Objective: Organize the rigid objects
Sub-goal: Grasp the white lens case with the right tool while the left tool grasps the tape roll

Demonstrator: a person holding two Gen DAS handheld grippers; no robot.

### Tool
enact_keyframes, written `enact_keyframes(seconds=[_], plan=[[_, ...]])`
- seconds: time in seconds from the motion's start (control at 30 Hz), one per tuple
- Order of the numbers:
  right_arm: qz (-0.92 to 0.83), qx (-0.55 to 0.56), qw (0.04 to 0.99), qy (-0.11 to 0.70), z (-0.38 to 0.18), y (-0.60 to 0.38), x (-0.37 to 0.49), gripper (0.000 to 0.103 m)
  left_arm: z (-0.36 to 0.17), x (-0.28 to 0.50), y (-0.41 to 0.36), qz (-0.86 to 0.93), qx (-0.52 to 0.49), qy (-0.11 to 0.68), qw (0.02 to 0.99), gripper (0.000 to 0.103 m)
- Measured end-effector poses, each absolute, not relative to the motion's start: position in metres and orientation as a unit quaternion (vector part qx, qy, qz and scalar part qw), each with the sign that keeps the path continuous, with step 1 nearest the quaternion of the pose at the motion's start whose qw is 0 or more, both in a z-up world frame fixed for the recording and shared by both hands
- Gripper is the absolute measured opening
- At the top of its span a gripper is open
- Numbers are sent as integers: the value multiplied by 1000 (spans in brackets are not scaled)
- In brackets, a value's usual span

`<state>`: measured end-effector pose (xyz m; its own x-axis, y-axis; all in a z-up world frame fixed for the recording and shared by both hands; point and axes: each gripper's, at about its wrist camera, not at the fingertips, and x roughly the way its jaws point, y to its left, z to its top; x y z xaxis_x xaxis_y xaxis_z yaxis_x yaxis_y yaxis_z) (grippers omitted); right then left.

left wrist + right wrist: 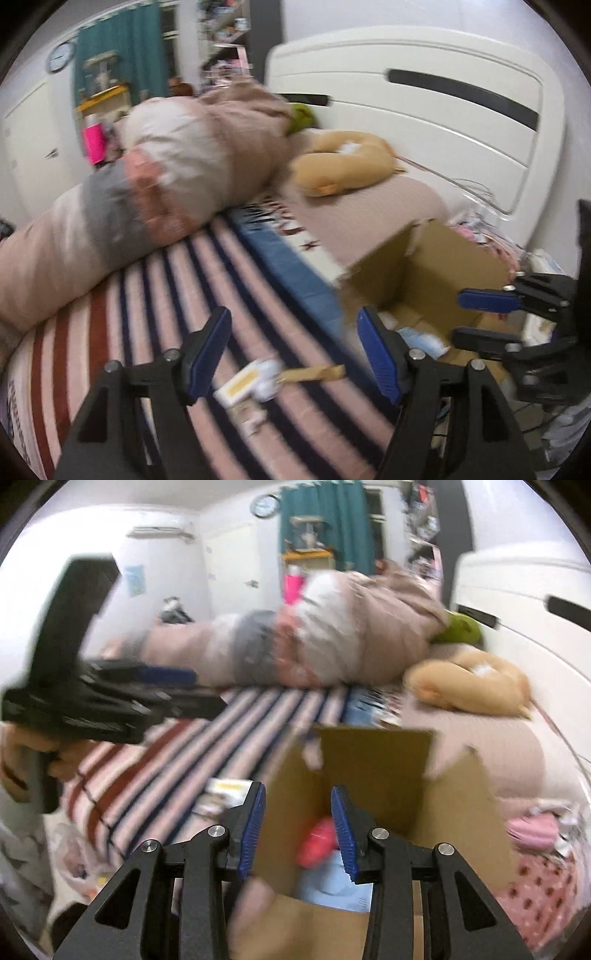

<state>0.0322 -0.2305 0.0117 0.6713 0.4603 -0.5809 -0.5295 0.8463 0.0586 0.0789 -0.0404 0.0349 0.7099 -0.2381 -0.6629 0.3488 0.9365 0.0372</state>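
A small white and yellow packet (248, 384) lies on the striped bedspread (147, 295), between the open jaws of my left gripper (291, 350). An open cardboard box (424, 280) stands at the bed's edge to the right. My right gripper (298, 827) is open and empty over the box (373, 764); it also shows in the left wrist view (476, 317). Inside the box lie a red object (317, 843) and a light blue pack (332, 882). My left gripper shows at the left of the right wrist view (184, 686). The views are blurred.
A rolled pile of bedding (155, 184) lies across the bed's far side. A tan plush toy (343, 166) and a green one (301, 116) rest near the white headboard (443, 110). Pink items (535, 830) lie right of the box. A brown strip (314, 373) lies beside the packet.
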Motion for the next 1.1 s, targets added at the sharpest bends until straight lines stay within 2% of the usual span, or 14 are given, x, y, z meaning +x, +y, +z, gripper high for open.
enact_keyframes(seconds=[0.17, 0.37, 0.43, 0.53, 0.67, 0.87, 0.9, 0.93, 0.97, 1.1], plan=[[346, -65, 883, 310, 5, -156, 19, 40, -4, 63, 29, -141, 35, 363, 920, 68], [305, -108, 873, 366, -59, -89, 45, 40, -75, 55, 73, -140, 0, 393, 909, 68], [274, -124, 877, 374, -82, -81, 64, 42, -100, 57, 77, -150, 0, 401, 904, 68], [242, -133, 873, 401, -118, -78, 94, 49, -136, 62, 78, -178, -1, 417, 891, 68], [234, -115, 868, 422, -151, -82, 125, 50, -166, 79, 75, -211, -15, 427, 879, 67], [240, -87, 879, 402, -158, -83, 154, 49, -183, 106, 56, -233, -21, 428, 873, 66], [242, -88, 877, 405, -160, -82, 155, 48, -183, 109, 52, -227, -20, 429, 874, 59], [243, -87, 876, 407, -163, -81, 155, 36, -182, 111, 50, -226, -19, 429, 875, 53], [247, -84, 875, 408, -163, -81, 154, 28, -181, 110, 49, -235, -22, 427, 873, 41], [266, -76, 873, 402, -152, -79, 142, 27, -176, 99, 53, -232, -18, 430, 872, 40]])
